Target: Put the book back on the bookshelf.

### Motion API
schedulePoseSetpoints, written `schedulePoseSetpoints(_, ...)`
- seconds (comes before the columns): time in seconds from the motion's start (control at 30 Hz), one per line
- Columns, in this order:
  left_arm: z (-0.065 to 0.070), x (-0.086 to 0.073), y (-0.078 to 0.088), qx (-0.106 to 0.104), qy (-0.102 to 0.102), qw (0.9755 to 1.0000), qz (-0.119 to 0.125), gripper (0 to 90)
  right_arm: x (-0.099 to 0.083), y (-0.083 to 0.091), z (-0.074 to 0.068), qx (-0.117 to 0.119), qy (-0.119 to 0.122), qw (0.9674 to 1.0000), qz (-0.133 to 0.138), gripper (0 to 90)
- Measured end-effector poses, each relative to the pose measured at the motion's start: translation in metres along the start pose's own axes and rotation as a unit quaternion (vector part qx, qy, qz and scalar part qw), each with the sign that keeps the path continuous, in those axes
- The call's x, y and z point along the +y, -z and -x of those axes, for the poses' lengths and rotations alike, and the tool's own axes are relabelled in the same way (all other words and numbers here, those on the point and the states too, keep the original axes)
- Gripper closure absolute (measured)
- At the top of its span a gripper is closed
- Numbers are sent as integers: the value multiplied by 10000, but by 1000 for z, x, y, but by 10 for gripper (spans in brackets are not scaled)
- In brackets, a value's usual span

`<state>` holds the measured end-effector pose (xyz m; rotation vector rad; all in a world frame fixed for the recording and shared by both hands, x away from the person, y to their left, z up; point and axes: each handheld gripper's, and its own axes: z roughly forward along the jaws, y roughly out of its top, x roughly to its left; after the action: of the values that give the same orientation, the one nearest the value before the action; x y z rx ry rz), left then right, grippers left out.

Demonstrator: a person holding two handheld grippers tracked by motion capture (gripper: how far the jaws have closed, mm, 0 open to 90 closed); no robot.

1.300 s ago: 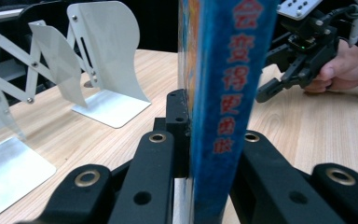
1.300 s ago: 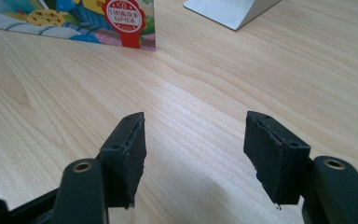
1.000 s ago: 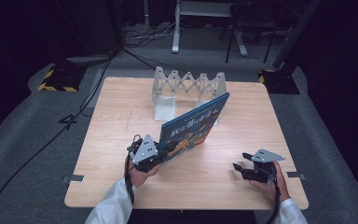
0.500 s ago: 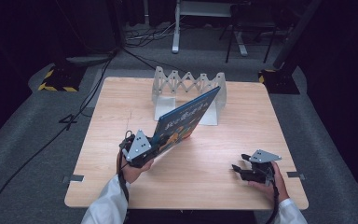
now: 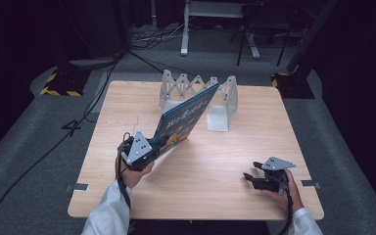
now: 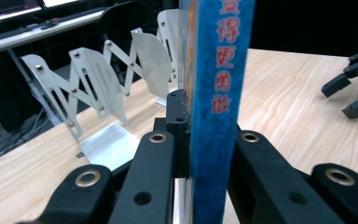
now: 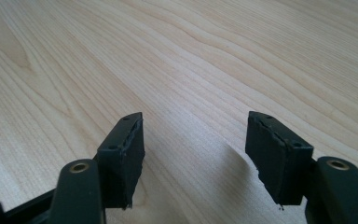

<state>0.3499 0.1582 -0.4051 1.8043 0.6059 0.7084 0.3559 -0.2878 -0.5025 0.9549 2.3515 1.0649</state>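
Observation:
A thin blue picture book is held up off the table, tilted, its far top corner close to the white accordion book rack. My left gripper is shut on its lower near edge. In the left gripper view the blue spine with red characters stands upright between the jaws, with the rack to its left and beyond it. My right gripper rests low over the table at the front right; its pads stand apart with bare wood between them.
The wooden table has bare room in its middle and right. The rack's flat base plate lies right of the book. In the left gripper view the right gripper shows far off at the right edge. Cables and stands lie on the floor beyond.
My left gripper has carried the book up and to the left, so its far corner has swung along the front of the rack. The right gripper has stayed in place.

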Motion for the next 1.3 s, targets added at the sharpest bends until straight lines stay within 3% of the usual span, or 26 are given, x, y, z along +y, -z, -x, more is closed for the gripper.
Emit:
schedulePoseSetpoints(0.63, -19, 21, -5, 350, -235, 9990, -143, 830, 0, 0, 0, 67, -11, 10000, 11, 381)
schedulePoseSetpoints(0.83, -27, 25, -6, 449, -140, 9988, -112, 830, 0, 0, 1, 98, -22, 9999, 10, 383)
schedulePoseSetpoints(1.3, -44, 40, -22, 596, -247, 9977, -212, 829, -1, 1, 1, 149, -25, 9999, 27, 383)
